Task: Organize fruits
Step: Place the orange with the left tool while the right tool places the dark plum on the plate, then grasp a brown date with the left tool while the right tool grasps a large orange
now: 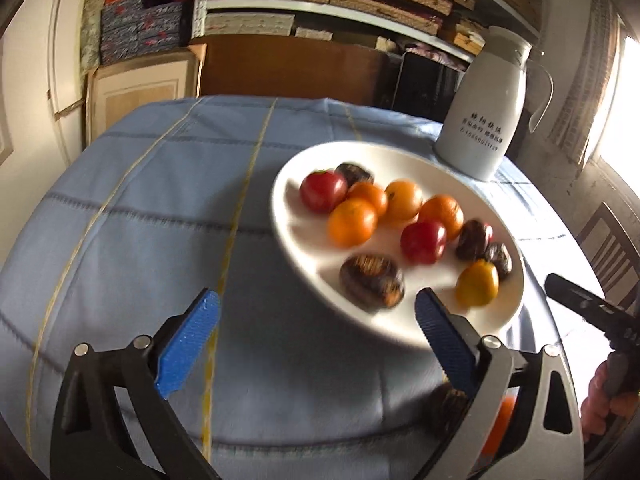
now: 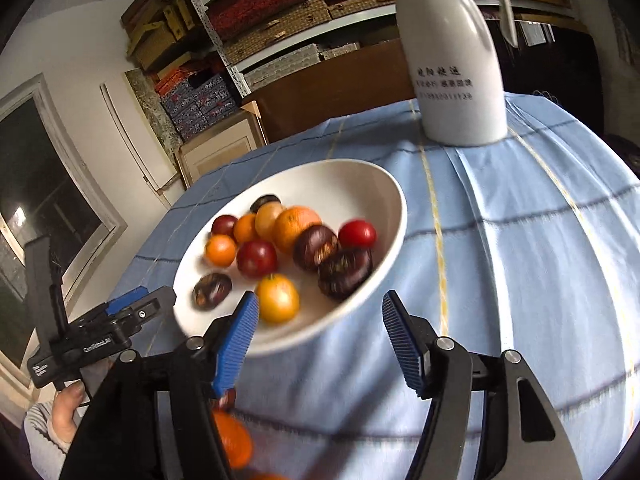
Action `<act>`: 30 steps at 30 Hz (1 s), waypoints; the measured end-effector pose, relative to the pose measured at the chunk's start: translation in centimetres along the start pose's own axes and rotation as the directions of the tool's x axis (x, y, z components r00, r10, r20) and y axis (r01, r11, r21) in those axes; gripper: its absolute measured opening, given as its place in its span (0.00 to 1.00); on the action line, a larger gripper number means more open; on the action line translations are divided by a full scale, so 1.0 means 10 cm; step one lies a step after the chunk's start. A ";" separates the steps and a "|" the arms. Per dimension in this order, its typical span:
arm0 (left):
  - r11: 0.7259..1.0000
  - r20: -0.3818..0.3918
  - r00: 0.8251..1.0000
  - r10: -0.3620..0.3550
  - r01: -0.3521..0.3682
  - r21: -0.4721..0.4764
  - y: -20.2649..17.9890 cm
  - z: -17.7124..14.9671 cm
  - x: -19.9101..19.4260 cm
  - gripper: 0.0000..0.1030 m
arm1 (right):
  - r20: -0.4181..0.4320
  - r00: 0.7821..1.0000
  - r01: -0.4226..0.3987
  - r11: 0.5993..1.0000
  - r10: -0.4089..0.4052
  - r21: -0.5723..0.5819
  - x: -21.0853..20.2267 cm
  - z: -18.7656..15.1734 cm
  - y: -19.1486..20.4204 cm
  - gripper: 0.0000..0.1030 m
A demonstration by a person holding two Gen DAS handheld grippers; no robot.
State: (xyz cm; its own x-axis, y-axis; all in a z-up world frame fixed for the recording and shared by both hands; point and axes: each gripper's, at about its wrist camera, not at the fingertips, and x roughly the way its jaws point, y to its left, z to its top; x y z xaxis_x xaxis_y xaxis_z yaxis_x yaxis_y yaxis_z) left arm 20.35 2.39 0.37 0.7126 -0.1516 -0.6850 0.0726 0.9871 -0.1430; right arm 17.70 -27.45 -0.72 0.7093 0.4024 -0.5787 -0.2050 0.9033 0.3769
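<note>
Small round red, orange and dark fruits (image 2: 280,248) are sitting mid-frame in the white ceramic bowl (image 2: 384,184) while both grippers, left gripper (image 1: 316,320) and right gripper (image 2: 320,328), are hovering wide open and empty, so picking the loose orange fruit (image 2: 234,438) at the lower edge likely comes next.

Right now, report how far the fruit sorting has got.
Done: the white plate already holds about eleven mixed fruits, among them an orange and a red one. In hand: nothing; the left gripper and right gripper both hang open near the plate. Left: at least an orange fruit and a dark one lie off the plate on the blue tablecloth.
</note>
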 end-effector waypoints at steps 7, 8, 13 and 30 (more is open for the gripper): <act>0.999 0.000 0.999 0.032 -0.032 0.016 -0.01 -0.39 -0.30 0.95 | 0.035 0.998 -0.042 0.999 0.043 -0.023 -0.38 -0.36 0.08 0.73; 0.999 -0.004 0.999 0.035 -0.035 0.019 -0.01 -0.43 -0.32 0.95 | 0.023 0.999 -0.047 0.998 0.047 -0.033 -0.39 -0.42 0.10 0.73; 0.999 -0.031 0.998 0.053 -0.053 0.003 0.04 -0.56 -0.37 0.95 | 0.023 0.997 -0.075 0.986 0.079 -0.146 -0.42 -0.50 0.31 0.73; 0.995 -0.117 0.989 0.089 -0.094 -0.031 0.13 -0.58 -0.22 0.95 | -0.143 0.990 -0.062 0.883 -0.005 -0.465 -0.12 -0.77 1.01 0.59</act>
State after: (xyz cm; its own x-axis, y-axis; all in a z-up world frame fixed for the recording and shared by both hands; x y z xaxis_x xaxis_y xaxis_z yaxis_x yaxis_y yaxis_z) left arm 14.81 3.68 -2.40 0.6296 -0.0677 -0.7739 -0.0164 0.9948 -0.1003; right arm 9.56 -17.69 -1.81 0.6070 0.4147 -0.6779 -0.5386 0.8420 0.0328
